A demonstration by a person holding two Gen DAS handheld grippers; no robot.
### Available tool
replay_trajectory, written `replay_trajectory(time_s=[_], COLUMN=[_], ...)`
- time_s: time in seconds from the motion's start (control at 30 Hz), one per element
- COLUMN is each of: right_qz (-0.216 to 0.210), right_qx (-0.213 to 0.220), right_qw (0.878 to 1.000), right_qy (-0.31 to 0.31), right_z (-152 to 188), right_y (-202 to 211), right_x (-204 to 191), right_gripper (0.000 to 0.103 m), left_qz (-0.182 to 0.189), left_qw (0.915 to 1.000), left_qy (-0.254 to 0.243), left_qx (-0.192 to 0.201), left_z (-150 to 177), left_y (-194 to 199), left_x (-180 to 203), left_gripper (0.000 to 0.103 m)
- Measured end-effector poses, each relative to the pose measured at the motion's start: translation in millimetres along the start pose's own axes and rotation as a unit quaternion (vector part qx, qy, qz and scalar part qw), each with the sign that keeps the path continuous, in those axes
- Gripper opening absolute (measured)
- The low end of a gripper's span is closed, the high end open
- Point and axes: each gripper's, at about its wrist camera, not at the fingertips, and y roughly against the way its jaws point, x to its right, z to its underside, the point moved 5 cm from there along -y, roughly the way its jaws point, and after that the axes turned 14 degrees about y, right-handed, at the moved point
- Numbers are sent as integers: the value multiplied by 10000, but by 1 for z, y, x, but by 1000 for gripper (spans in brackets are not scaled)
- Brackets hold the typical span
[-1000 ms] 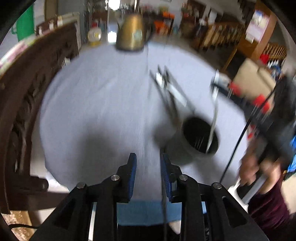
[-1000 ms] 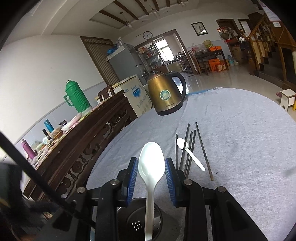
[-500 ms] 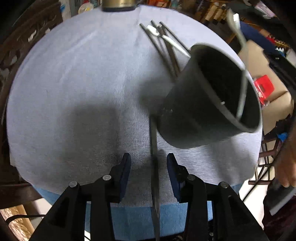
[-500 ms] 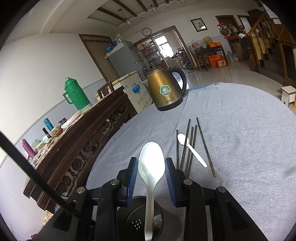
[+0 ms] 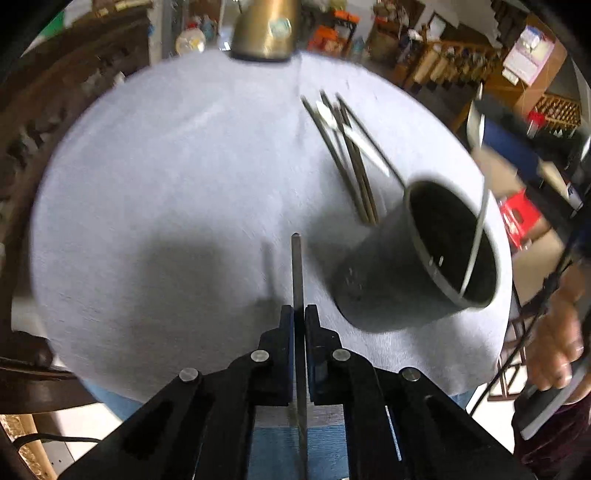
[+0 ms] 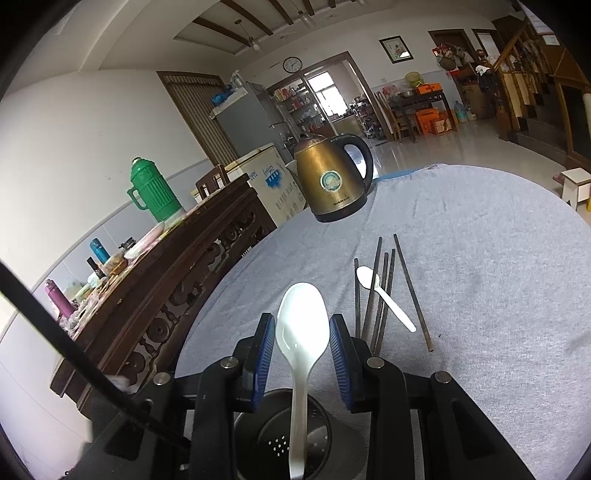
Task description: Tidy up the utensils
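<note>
While left gripper (image 5: 299, 317) clamps 1 chopstick (image 5: 296, 266) beside black holder (image 5: 391, 280), right gripper (image 6: 303, 339) pinches white spoon (image 6: 301, 332), handle in holder.

Left wrist view is smeared all over, so the loose chopsticks (image 5: 349, 162) upper right blur together and can't be counted. The kettle (image 5: 264, 29) gets chopped off by the top edge. In the right wrist view, the black cup (image 6: 280, 439) at the bottom sits mostly behind the gripper body, and the white spoon's (image 6: 301, 354) handle end runs into it.
</note>
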Motion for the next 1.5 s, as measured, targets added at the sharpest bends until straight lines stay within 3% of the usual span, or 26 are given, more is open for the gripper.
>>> replay_trajectory(time_s=[0.17, 0.37, 0.47, 0.6, 0.7, 0.83, 0.9, 0.97, 1.13, 1.23, 1.27, 1.5], right_qz=[25, 70, 98, 83, 43, 9, 8, 17, -138, -217, -222, 63], right_qx=[96, 70, 90, 148, 175, 176, 156, 130, 21, 26, 51, 255], right_qw=[9999, 9999, 9999, 9997, 9996, 9996, 9997, 9997, 9996, 9996, 9996, 9982], right_qy=[19, -81, -103, -170, -196, -203, -199, -202, -236, -191, -196, -546], right_z=[0, 4, 5, 2, 1, 3, 5, 7, 14, 18, 18, 13], right_y=[5, 7, 11, 15, 13, 11, 11, 12, 19, 27, 30, 43], right_x=[0, 6, 9, 13, 13, 11, 12, 14, 15, 13, 14, 38], right_gripper=[32, 32, 32, 32, 32, 32, 33, 33, 36, 49, 53, 54], left_qz=[311, 944, 1174, 1347, 1269, 1222, 1179, 1027, 845, 805, 801, 852], left_qw=[9941, 9700, 9586, 9503, 9409, 9344, 9339, 9393, 9615, 9703, 9712, 9635], left_qy=[-5, -163, -340, -469, -484, -344, -248, -197, -88, -54, -21, 183], left_qx=[1039, 2234, 2571, 2769, 3103, 3329, 3367, 3266, 2615, 2279, 2243, 2531], left_z=[-34, -71, -81, -86, -84, -91, -89, -87, -68, -52, -49, -57], left_y=[77, 154, 175, 194, 199, 182, 170, 155, 115, 108, 110, 139], left_x=[15, 43, 62, 78, 78, 82, 78, 74, 56, 44, 40, 18], left_gripper=[5, 5, 5, 5, 5, 5, 5, 5, 5, 6, 6, 17])
